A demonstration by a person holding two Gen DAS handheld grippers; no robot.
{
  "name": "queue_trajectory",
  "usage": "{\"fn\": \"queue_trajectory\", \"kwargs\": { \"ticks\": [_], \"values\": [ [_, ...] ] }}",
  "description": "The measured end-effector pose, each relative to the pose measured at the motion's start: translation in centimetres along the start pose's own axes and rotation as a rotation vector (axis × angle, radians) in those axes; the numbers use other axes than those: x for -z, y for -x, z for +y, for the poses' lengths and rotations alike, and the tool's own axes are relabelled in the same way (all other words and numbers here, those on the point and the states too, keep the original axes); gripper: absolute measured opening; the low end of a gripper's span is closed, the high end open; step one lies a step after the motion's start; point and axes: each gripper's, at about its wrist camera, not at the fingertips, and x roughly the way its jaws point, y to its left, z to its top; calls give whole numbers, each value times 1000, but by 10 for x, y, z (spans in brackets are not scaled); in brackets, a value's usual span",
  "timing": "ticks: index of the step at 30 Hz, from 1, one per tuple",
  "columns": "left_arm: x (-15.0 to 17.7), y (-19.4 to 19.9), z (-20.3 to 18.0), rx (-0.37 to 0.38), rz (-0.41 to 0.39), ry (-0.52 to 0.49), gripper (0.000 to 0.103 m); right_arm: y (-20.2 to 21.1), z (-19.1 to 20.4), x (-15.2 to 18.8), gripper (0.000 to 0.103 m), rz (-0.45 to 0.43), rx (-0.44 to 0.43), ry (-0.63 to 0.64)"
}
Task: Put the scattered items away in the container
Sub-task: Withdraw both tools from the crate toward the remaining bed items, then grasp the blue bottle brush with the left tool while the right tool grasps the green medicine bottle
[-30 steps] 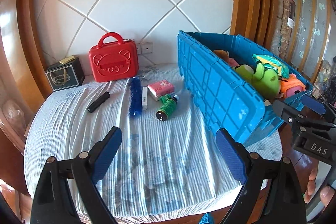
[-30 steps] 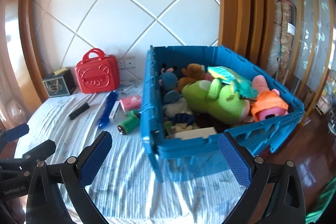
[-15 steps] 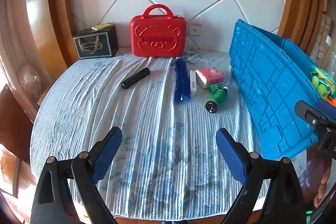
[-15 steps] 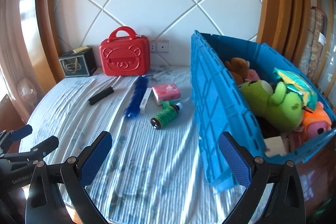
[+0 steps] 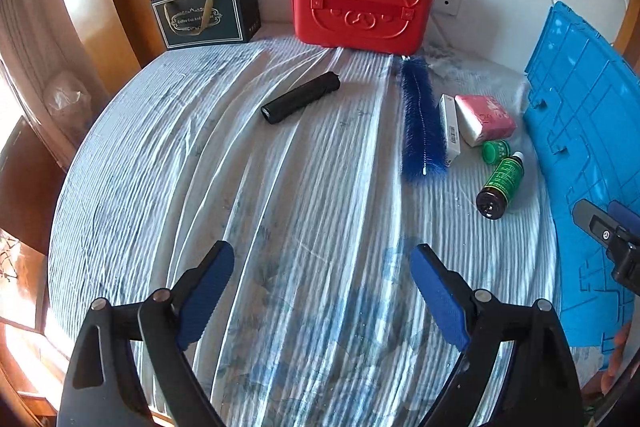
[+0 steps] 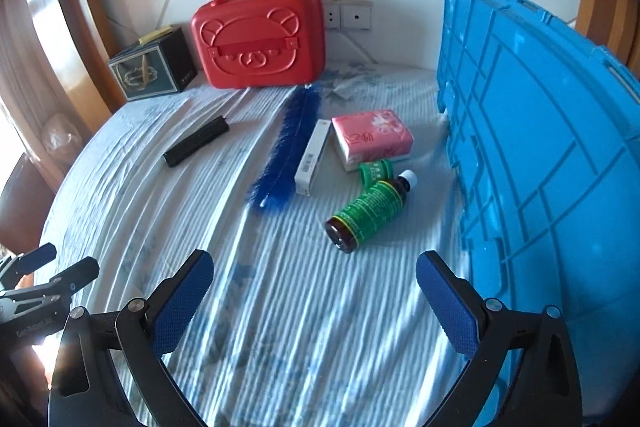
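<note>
On the striped cloth lie a black cylinder (image 5: 301,103) (image 6: 197,146), a blue bristle brush (image 5: 422,119) (image 6: 288,155), a slim white box (image 5: 450,125) (image 6: 313,157), a pink tissue pack (image 5: 484,119) (image 6: 372,139), a small green jar (image 5: 495,151) (image 6: 375,171) and a green-labelled brown bottle (image 5: 500,185) (image 6: 368,211). The blue crate (image 5: 588,147) (image 6: 540,167) stands on the right; only its outer wall shows. My left gripper (image 5: 322,255) hovers over bare cloth, jaws wide but closing, with nothing between them. My right gripper (image 6: 314,261) is open just short of the bottle.
A red bear-face case (image 5: 362,3) (image 6: 258,43) and a dark gift box (image 5: 206,15) (image 6: 152,69) stand against the tiled wall at the back. Wooden trim curves around the round table's left side. The table's front edge is close below both grippers.
Both grippers swung left, away from the crate, and came down closer to the cloth. The crate's contents dropped out of sight, and the scattered items now look larger.
</note>
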Motion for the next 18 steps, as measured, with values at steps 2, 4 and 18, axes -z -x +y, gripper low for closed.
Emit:
{"fn": "queue_trajectory", "kwargs": {
  "ticks": [2,4,18],
  "values": [
    [-9,-15,-1,13,19,-17,90,-17,-7,-3,103,34,10,-29],
    [-20,-32,-5,23,34,-50,90,-36,-15,-3,103,77,17,-72],
    [-101,-142,-85,142,92,-284,78,-123,-53,-10,93,157,129,-362]
  ]
}}
